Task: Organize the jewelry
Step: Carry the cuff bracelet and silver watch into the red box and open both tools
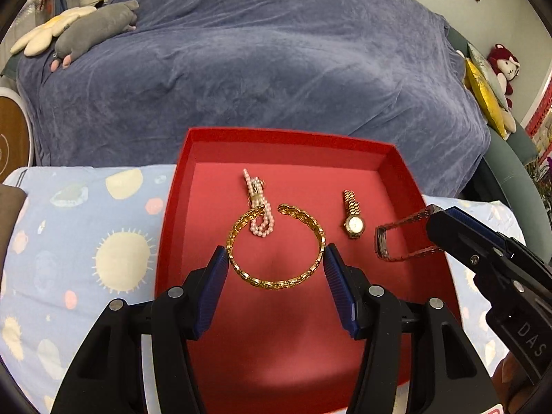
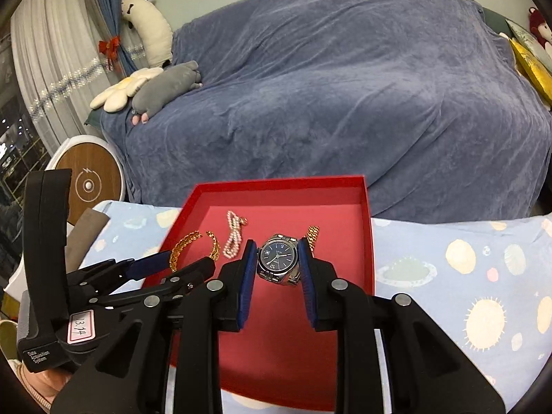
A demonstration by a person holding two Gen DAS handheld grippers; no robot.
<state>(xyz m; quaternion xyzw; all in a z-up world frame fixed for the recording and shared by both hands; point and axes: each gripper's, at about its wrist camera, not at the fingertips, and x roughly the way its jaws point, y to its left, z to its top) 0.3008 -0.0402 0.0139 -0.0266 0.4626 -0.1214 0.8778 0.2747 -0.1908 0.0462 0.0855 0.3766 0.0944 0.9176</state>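
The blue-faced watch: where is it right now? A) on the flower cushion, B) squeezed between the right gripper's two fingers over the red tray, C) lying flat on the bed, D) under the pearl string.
B: the right gripper is shut on the watch, one blue finger on each side of its case, above the red tray.

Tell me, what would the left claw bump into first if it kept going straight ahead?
Probably the gold bracelet, lying between the open left claw fingers. Past it sits the pearl string, though depth is unclear.
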